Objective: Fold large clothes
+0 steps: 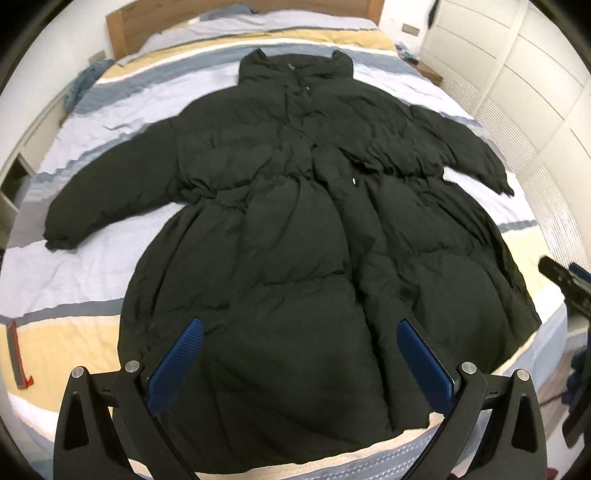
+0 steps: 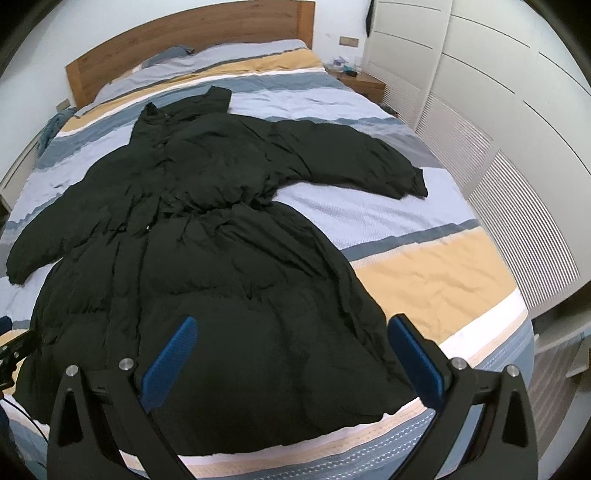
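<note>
Coat [image 1: 295, 221] fills the left wrist view, a long black padded one spread face up on the bed [image 1: 92, 302], collar toward the headboard [image 1: 122, 33], both sleeves thrown out to the sides and the hem close to the foot edge. The left gripper [image 1: 299, 354] hangs over the hem, spread wide and holding nothing. At the right edge of this view a dark piece of the right gripper [image 1: 561, 284] shows

From the right wrist view, the same coat [image 2: 207, 258] lies left of centre, its far sleeve [image 2: 351, 162] stretched toward the wardrobe [image 2: 498, 129]. The right gripper [image 2: 291, 354] is likewise spread and empty, above the hem's right corner

By the look of it, the coat is bulky but light, soft and springy, with a smooth shell that may slip, so a thin pinch could slide off. Cuffs, hem corners and the cinched waist [image 2: 221, 206] seem the firmest places to grip; folds will likely puff back up unless pressed flat
</note>
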Demonstrator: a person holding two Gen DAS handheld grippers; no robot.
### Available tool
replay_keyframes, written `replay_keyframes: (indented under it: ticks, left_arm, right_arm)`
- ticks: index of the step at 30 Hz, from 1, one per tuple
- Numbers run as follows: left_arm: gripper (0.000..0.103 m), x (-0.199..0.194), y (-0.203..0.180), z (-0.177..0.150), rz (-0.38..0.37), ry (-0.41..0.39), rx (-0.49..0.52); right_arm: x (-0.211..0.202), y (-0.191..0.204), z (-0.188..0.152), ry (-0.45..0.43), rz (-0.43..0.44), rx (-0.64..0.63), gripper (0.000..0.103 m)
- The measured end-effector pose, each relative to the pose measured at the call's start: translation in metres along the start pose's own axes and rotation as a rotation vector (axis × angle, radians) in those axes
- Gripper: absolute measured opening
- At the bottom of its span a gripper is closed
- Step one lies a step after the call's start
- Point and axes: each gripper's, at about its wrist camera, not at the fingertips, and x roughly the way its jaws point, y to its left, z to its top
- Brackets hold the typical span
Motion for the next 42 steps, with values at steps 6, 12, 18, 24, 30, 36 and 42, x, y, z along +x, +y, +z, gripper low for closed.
replay_keyframes:
  ticks: [6, 12, 18, 24, 30, 36, 42]
  left_arm:
    - [0.102, 0.007, 0.034, -0.016, -0.01, 0.057, 0.018]
    - [0.102, 0.006, 0.128, 0.002, 0.005, 0.03, -0.15]
    - [0.102, 0.021, 0.272, 0.036, -0.001, -0.035, -0.388]
    - [0.101, 0.064, 0.401, 0.043, -0.06, -0.061, -0.689]
    - [0.099, 0.103, 0.464, 0.033, -0.174, -0.115, -0.972]
    - [0.072, 0.128, 0.49, 0.019, -0.311, -0.152, -1.184]
    - [0.021, 0.115, 0.488, 0.011, -0.4, -0.209, -1.233]
  right_arm:
    - [0.01, 0.023, 0.009, 0.029, -0.029, 0.02, 0.103]
    - [0.001, 0.045, 0.015, 0.026, -0.054, 0.019, 0.103]
    - [-0.012, 0.065, 0.018, 0.03, -0.094, 0.021, 0.103]
    - [-0.021, 0.075, 0.017, 0.047, -0.141, 0.037, 0.103]
    - [-0.033, 0.081, 0.017, 0.047, -0.191, 0.015, 0.103]
    - [-0.044, 0.077, 0.019, 0.043, -0.226, 0.014, 0.103]
    - [-0.05, 0.066, 0.02, 0.037, -0.25, 0.029, 0.103]
